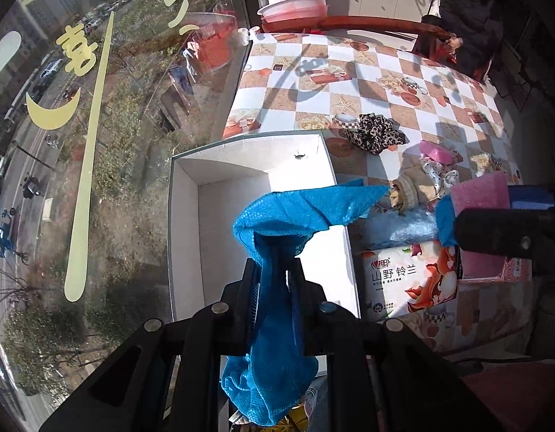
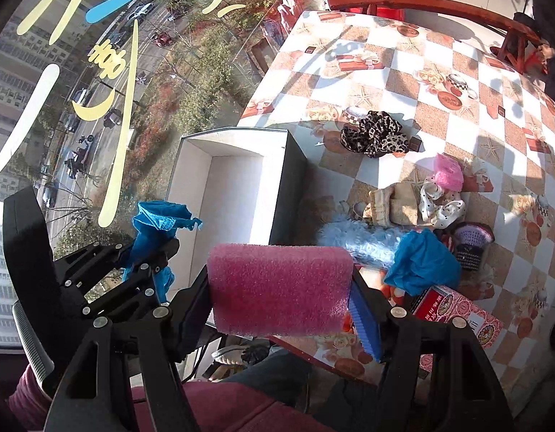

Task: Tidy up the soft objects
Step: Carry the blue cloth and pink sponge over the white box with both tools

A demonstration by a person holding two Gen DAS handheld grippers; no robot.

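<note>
My left gripper (image 1: pixel 273 266) is shut on a blue cloth (image 1: pixel 299 208), which hangs over the open white box (image 1: pixel 219 216); the same gripper (image 2: pixel 158 248) and blue cloth (image 2: pixel 158 216) show at the left of the right wrist view. A pink sponge (image 2: pixel 281 288) sits squeezed between the fingers of my right gripper (image 2: pixel 281 295), just in front of the white box (image 2: pixel 234 187). On the checked tablecloth (image 2: pixel 403 68) lie a leopard-print scrunchie (image 2: pixel 374 133), a pink puff (image 2: pixel 448 174), a polka-dot scrunchie (image 2: pixel 441 205), a beige sock (image 2: pixel 392 205), a fluffy light-blue item (image 2: pixel 360 241) and another blue cloth (image 2: pixel 424 262).
A tissue pack (image 1: pixel 410 280) and a red patterned box (image 2: pixel 457 313) lie at the table's near edge. The large window (image 1: pixel 79 144) runs along the left. A person in dark clothes (image 1: pixel 471 18) sits at the far right. A pink basin (image 1: pixel 295 3) stands at the far end.
</note>
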